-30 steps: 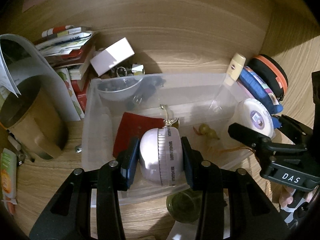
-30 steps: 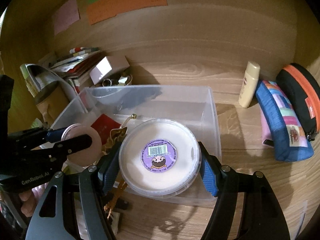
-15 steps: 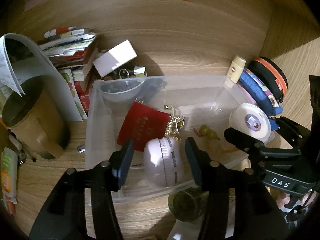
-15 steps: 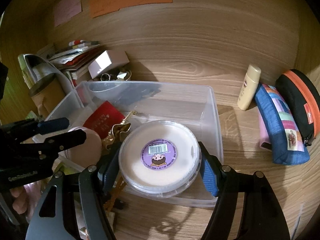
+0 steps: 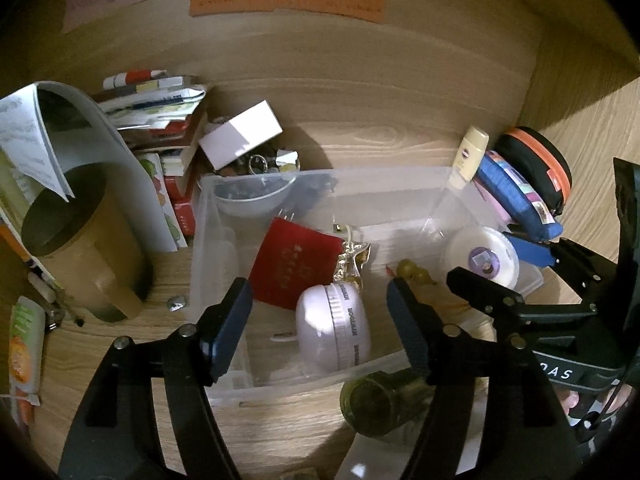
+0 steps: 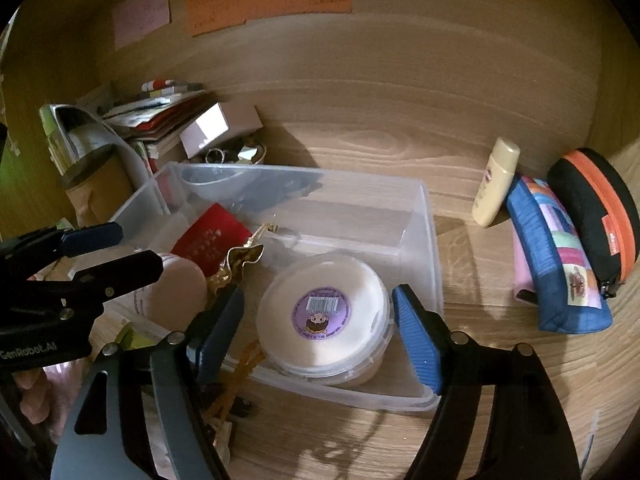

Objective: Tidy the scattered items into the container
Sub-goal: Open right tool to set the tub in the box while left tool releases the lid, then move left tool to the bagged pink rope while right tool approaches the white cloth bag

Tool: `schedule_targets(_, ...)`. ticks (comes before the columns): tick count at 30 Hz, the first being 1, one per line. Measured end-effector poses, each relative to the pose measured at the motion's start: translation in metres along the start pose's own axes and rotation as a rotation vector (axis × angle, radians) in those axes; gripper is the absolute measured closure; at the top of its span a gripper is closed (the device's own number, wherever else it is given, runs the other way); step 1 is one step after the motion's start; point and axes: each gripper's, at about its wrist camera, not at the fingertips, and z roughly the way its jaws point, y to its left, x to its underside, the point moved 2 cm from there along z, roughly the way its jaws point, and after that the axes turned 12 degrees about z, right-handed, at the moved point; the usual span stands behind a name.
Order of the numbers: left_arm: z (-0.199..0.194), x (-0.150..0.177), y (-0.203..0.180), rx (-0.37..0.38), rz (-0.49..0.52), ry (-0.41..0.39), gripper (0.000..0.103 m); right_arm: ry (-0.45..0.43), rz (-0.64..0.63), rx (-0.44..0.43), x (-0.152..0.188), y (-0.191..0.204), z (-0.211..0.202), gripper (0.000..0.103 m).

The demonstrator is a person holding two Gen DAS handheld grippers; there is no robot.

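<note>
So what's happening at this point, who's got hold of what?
A person with a gripper in each hand is dropping items into the clear plastic bin. The left gripper is opening over a white puck-shaped case that lies in the bin, pads clear of it. The right gripper is opening around a round lidded tub, also resting in the bin. A cream bottle and two pouches wait outside.
</note>
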Motion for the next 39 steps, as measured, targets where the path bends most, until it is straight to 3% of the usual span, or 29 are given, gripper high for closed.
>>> schedule_targets(3,-0.007,-0.001,0.002,-0.005,-0.008,-0.01,0.03,-0.032,0.002,-0.005,-0.002,-0.001,-0.009,0.022)
schedule_targets(5,-0.013,-0.001,0.003,-0.005,-0.013,-0.024,0.021,-0.051,-0.001,-0.019,-0.004,0.001,-0.016,0.021)
schedule_targets(11,-0.03,0.002,0.001,-0.047,0.004,-0.052,0.019,-0.072,-0.019,-0.024,-0.004,0.007,-0.03,0.021)
schedule_targets(14,-0.039,0.003,0.0,-0.066,0.013,-0.066,0.009,-0.075,-0.016,-0.027,-0.003,0.007,-0.037,0.021)
schedule_targets(24,-0.074,0.015,0.007,-0.11,0.02,-0.103,0.005,-0.092,0.006,-0.02,0.006,-0.001,-0.065,0.02)
schedule_targets(33,-0.087,0.044,0.02,-0.157,0.009,-0.054,0.005,-0.072,0.004,-0.033,0.024,0.0,-0.076,0.016)
schedule_targets(39,-0.089,0.067,0.028,-0.142,-0.031,-0.007,0.005,-0.045,-0.017,-0.094,0.038,0.02,-0.081,0.016)
